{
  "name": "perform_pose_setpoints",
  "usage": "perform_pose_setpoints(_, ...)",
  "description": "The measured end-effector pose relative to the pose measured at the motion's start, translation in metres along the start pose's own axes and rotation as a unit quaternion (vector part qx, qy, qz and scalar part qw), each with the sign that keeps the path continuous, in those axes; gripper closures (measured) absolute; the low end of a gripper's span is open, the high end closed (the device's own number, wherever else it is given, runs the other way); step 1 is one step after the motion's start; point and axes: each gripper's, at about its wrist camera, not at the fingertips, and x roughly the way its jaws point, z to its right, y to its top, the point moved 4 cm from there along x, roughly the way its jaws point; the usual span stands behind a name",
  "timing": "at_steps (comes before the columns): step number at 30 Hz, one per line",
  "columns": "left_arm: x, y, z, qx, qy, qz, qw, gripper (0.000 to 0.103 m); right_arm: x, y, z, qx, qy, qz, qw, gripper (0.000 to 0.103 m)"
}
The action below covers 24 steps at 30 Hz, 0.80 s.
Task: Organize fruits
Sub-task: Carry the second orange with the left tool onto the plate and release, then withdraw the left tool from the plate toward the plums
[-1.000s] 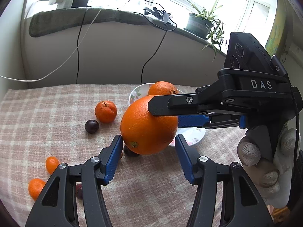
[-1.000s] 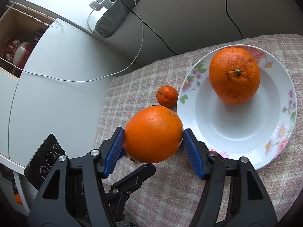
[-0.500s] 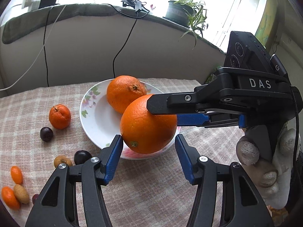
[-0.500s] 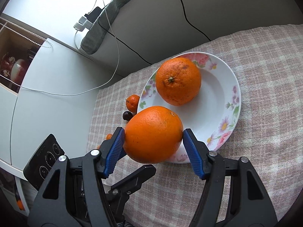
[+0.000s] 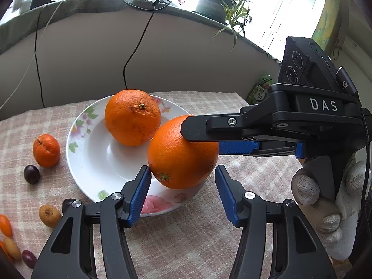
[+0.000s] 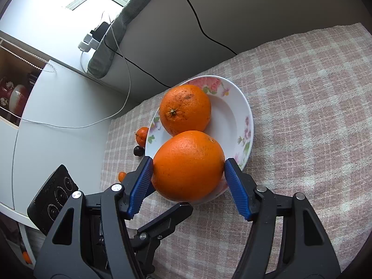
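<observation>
My right gripper [image 6: 188, 169] is shut on a large orange [image 6: 188, 165], its blue pads pressing both sides. The orange hangs over the near rim of a white flowered plate [image 6: 248, 116]. A second large orange [image 6: 186, 109] lies in that plate. In the left wrist view the held orange [image 5: 179, 155] floats just ahead of my left gripper [image 5: 182, 174], which stands open; a gap shows at its right pad. The right gripper [image 5: 202, 139] reaches in from the right, held by a gloved hand [image 5: 325, 200]. The plate [image 5: 76, 125] and its orange [image 5: 132, 117] lie behind.
Left of the plate on the checked cloth lie a mandarin [image 5: 46, 150] and a dark plum [image 5: 31, 174]. Several small fruits, among them a brown one [image 5: 49, 212] and kumquats [image 5: 5, 225], sit at the near left. A wall with cables rises behind the table; a potted plant [image 5: 216, 2] stands on the sill.
Both grippers have swung together with the orange from the cloth beside the mandarin to over the plate's near rim. The plate has come to the middle of both views. The grips are unchanged.
</observation>
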Motion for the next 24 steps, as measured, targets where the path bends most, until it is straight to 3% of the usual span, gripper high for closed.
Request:
perform_pose_setpoints(7, 0.014, 0.006, 0.001, 0.001, 0.008, -0.009, 0.9999, 0.047, 0.000, 0.000, -0.001, -0.007, 0.003, 0.002, 1.000, 0.036)
perform_pose_setpoints(20, -0.002, 0.000, -0.005, 0.008, 0.020, -0.003, 0.9998, 0.049, -0.019, 0.006, -0.020, -0.038, -0.010, 0.036, 0.999, 0.036)
perform_pose_setpoints(24, -0.010, -0.005, -0.007, 0.011, 0.031, -0.002, 0.9994, 0.046, -0.022, 0.003, -0.019, -0.035, -0.013, 0.042, 0.998, 0.029)
